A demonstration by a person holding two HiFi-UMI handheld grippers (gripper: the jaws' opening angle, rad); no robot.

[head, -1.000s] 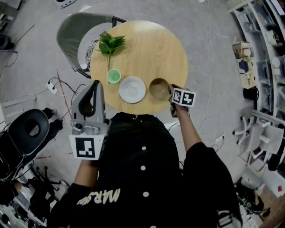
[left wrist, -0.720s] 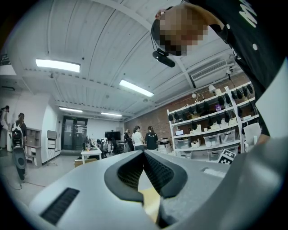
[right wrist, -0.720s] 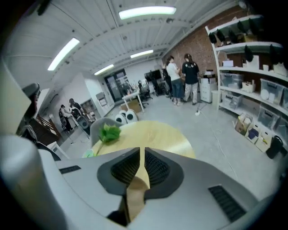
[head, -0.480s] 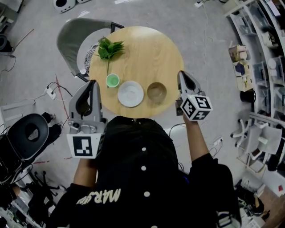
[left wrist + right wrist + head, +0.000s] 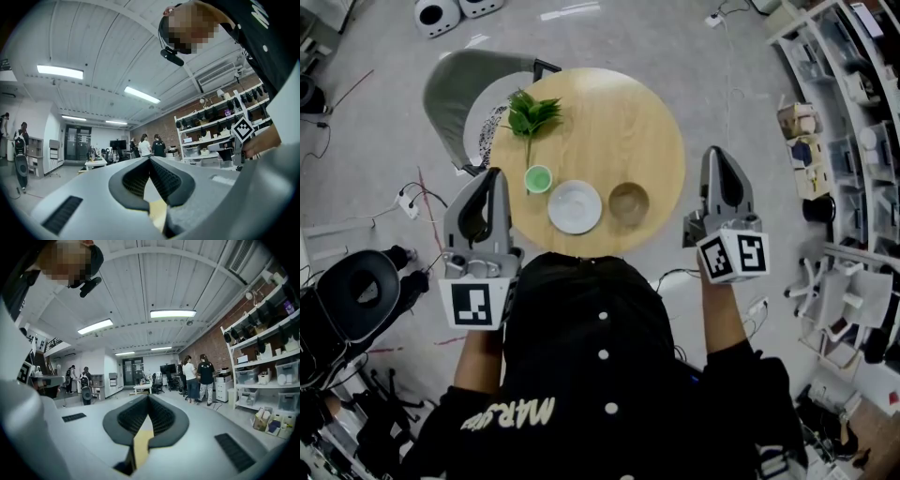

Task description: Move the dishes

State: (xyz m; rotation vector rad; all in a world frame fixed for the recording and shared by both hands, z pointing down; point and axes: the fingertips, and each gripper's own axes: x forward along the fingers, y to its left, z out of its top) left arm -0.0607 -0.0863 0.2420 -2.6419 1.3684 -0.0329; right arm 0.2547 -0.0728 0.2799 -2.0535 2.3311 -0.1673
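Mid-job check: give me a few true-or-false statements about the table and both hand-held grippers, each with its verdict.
1. The white plate sits between the green cup and the brown bowl. True.
2. The right hand-held gripper holds the brown bowl. False: its jaws are shut on nothing, right of the table in the head view.
3. The leafy sprig lies on the round table. True.
4. The left hand-held gripper stands open. False: its jaws are together, empty.

Near the round wooden bench's (image 5: 614,103) front edge stand, left to right, a small green cup (image 5: 538,178), a white plate (image 5: 575,206) and a brown bowl (image 5: 629,202) (close together); a leafy green sprig (image 5: 532,114) lies behind the cup.
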